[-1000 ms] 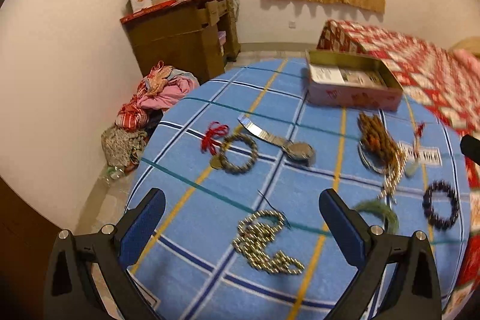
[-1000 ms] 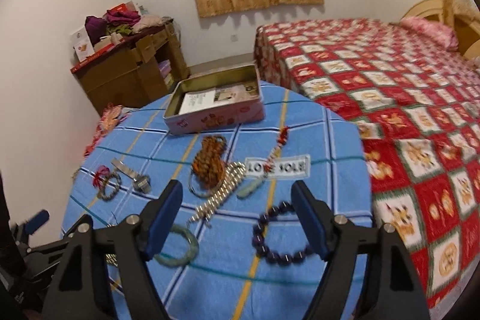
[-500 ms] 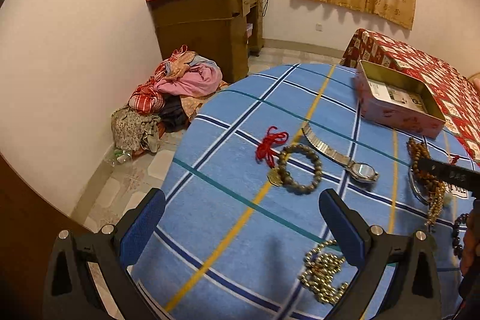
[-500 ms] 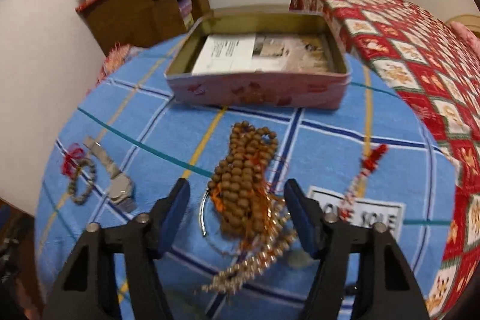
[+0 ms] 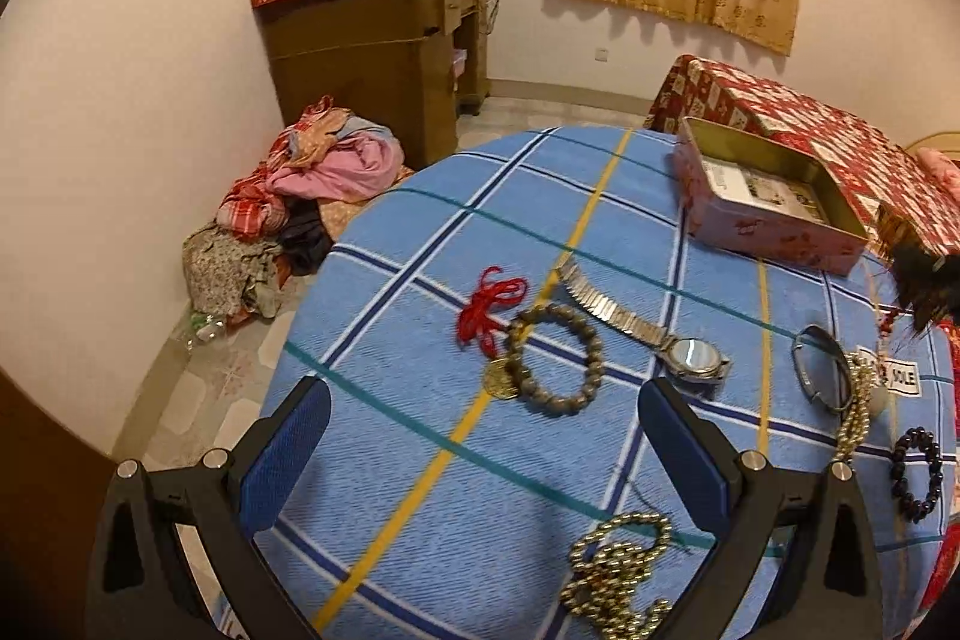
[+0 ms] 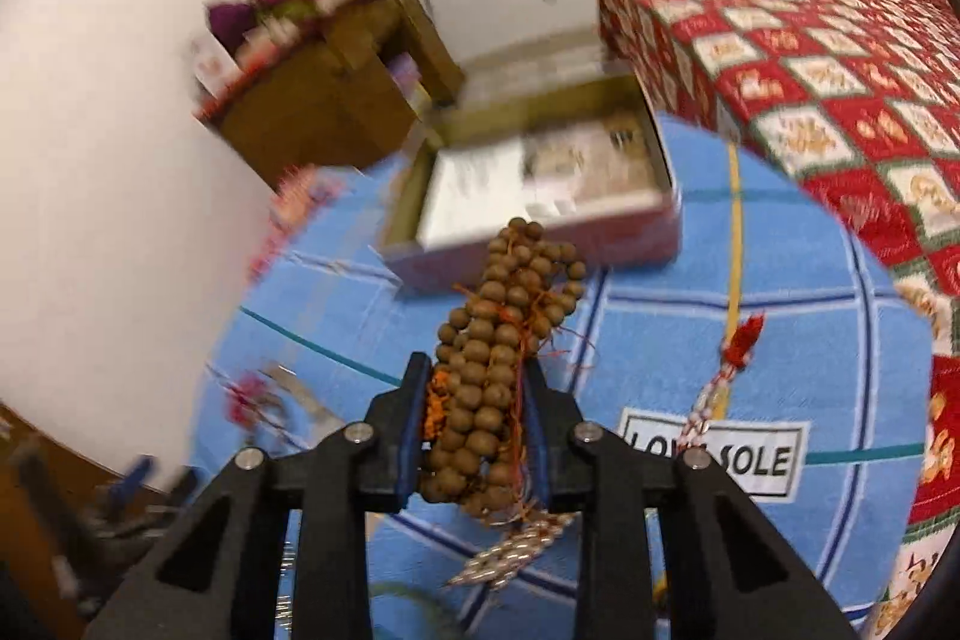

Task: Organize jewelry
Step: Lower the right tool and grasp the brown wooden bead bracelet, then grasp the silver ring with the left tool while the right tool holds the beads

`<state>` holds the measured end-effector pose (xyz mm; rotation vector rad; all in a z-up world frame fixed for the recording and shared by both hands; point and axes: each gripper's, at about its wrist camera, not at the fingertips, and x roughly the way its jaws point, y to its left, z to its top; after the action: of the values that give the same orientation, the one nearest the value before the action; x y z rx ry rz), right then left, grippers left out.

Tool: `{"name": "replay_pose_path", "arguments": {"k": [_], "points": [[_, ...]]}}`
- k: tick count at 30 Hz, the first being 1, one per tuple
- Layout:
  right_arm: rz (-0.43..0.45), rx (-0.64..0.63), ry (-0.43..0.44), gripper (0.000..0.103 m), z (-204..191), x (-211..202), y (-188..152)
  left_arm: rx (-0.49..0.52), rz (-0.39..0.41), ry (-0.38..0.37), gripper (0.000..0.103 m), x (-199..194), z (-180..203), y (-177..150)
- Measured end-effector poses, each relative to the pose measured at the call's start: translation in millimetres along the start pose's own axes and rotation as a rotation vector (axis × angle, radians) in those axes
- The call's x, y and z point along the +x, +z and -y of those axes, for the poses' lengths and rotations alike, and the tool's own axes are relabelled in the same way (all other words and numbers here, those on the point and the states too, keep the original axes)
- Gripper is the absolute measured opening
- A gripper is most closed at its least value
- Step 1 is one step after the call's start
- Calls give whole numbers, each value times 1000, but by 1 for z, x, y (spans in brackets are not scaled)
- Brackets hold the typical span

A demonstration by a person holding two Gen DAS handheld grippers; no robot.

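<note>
My right gripper (image 6: 477,376) is shut on a bunch of brown wooden beads (image 6: 501,340) and holds it above the blue checked table, short of the open pink tin box (image 6: 540,196). The box also shows in the left wrist view (image 5: 762,214). My left gripper (image 5: 483,427) is open and empty above the table. Ahead of it lie a grey bead bracelet (image 5: 555,361) with a red cord (image 5: 489,307), and a metal watch (image 5: 648,334). A gold bead chain (image 5: 618,574) lies near its right finger. A dark bead bracelet (image 5: 915,472) lies far right.
A metal bangle (image 5: 819,370) and a pearl strand (image 5: 855,412) lie right of the watch. A red tassel charm (image 6: 729,370) lies by a "LOVE SOLE" label (image 6: 714,454). A bed (image 6: 810,58) stands right, a brown cabinet (image 5: 378,58) and clothes pile (image 5: 300,196) left.
My right gripper closed on the brown wooden beads and lifted them off the table toward the tin box. My left gripper drifted slightly, staying open.
</note>
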<state>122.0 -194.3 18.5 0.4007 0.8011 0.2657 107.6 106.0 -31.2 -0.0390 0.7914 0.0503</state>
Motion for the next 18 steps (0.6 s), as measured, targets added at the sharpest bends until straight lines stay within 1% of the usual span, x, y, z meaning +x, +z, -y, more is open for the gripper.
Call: {"name": "replay_pose_path", "arguments": {"k": [3,5,6,7,8,9,12,13,14,15,16,18], "points": [[52,-14,9,31,-7,-18,3,22,3,-26,102,-1,10,3],[84,-42,-20,31,-16,-21,0,41,4,-33,102,-2,18,5],[95,-60,-37,31,-20,-18,-1,44,2,-48,102,-3,22,6],[103,-69,-48,31,-24,-19,-5,46,-4,-84,102,-3,29,9],[110,-71,-57,31,-26,-20,-10,55,-14,-126,102,-2,38,12],[112,-68,-61,31,-25,-19,-10,67,-21,-145,102,-2,46,15],[134,-52,-81,31,-18,-24,-15,160,-31,-163,100,5,87,23],[143,-51,-91,31,-16,-28,-16,200,-32,-173,96,8,104,25],[150,-51,-99,31,-15,-32,-18,222,-36,-189,88,11,116,26],[155,-52,-106,31,-13,-35,-19,240,-65,-221,85,19,132,28],[159,-54,-113,31,-10,-39,-19,243,-93,-235,82,26,139,29],[168,-59,-126,31,-6,-45,-22,232,-167,-272,80,44,157,29]]}}
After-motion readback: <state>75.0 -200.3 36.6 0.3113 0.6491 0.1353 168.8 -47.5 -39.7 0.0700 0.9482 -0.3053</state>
